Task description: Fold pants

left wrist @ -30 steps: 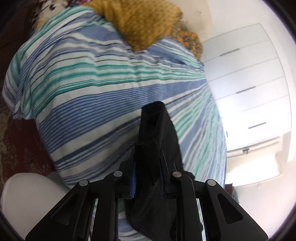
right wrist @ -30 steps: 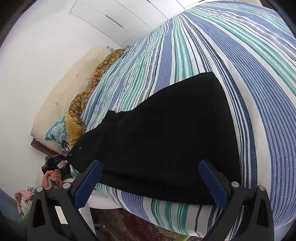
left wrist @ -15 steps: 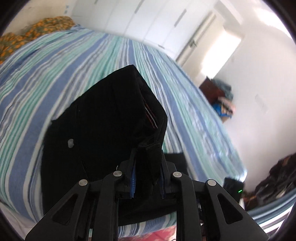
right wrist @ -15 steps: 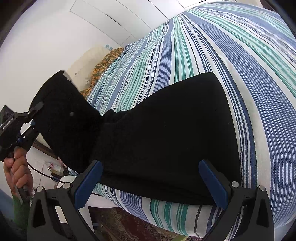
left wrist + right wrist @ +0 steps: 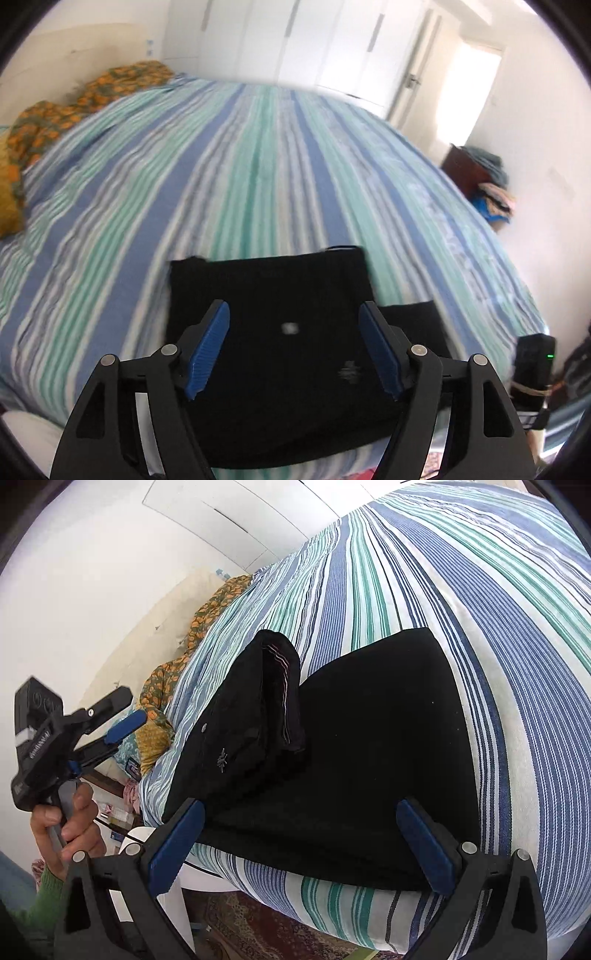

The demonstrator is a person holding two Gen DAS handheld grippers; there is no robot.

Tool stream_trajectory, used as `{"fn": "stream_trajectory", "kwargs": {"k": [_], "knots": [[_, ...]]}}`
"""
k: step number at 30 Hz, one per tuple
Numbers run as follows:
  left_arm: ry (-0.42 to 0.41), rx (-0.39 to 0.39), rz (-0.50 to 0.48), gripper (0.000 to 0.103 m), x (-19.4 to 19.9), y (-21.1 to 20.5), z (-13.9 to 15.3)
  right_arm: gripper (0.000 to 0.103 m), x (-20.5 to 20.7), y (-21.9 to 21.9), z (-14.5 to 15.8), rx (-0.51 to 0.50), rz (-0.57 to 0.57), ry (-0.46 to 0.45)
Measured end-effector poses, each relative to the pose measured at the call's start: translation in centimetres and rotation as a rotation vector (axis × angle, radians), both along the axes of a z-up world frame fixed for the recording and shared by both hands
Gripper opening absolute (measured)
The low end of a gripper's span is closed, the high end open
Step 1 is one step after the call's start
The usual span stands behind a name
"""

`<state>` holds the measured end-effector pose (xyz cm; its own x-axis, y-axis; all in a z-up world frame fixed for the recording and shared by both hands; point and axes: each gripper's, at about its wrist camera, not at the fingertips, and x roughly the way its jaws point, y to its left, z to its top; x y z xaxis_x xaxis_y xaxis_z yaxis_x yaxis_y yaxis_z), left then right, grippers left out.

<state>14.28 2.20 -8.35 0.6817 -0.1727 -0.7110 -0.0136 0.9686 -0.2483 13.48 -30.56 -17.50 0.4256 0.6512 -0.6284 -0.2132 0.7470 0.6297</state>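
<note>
The black pants [image 5: 280,332] lie folded on the striped bed [image 5: 258,166] near its front edge, with the waist part laid over the lower layer [image 5: 369,738]. My left gripper [image 5: 293,347] is open and empty just above the folded pants; it also shows in the right wrist view [image 5: 122,716], held off the bed's left side. My right gripper [image 5: 299,843] is open and empty, hovering over the near edge of the pants.
Orange patterned pillows [image 5: 74,96] lie at the head of the bed. White wardrobes [image 5: 295,37] stand behind. A dark stand with clothes [image 5: 480,177] is at the right. A patterned rug [image 5: 258,930] covers the floor below the bed edge.
My left gripper carried the pants' end over the rest, laid it down and opened, letting go. The right gripper stayed open and still.
</note>
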Motion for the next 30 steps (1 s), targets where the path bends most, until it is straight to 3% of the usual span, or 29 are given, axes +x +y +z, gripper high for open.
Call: {"fn": "stream_trajectory", "kwargs": {"k": [2,4,6,9,11,16,19,22,27,30], "knots": [[0.08,0.068,0.114,0.051,-0.2,2.7,-3.3,0.103,0.0,-0.6,0.1,0.033,-0.014,0.008],[0.185,0.036,0.143,0.032,-0.4,4.1,-7.3,0.103,-0.1,-1.2,0.5,0.063,-0.039,0.013],[0.207,-0.033,0.122,0.031,-1.1,3.4,-10.0,0.103,-0.3,-1.9,1.2,0.099,-0.071,0.019],[0.166,0.066,0.042,0.031,-0.9,0.5,-10.1,0.103,0.2,-2.4,2.2,0.218,-0.065,0.033],[0.158,0.078,0.016,0.031,-0.4,-0.3,-10.0,0.103,1.3,-2.2,2.5,0.263,-0.056,0.058],[0.13,0.074,-0.008,0.032,-2.3,1.5,-10.4,0.103,6.2,-0.8,1.9,0.293,-0.028,0.19],[0.134,0.034,-0.004,0.033,-2.8,2.2,-10.3,0.101,8.5,1.8,2.0,0.294,0.085,0.222],[0.132,0.027,0.006,0.034,-2.8,2.3,-10.4,0.094,10.0,4.6,2.0,0.221,0.161,0.236],[0.127,0.029,0.009,0.035,-2.6,2.2,-10.6,0.065,11.5,7.7,0.7,0.034,0.254,0.264],[0.126,0.026,0.011,0.035,-2.5,2.2,-10.7,0.06,11.6,9.0,0.1,-0.098,0.286,0.278]]}}
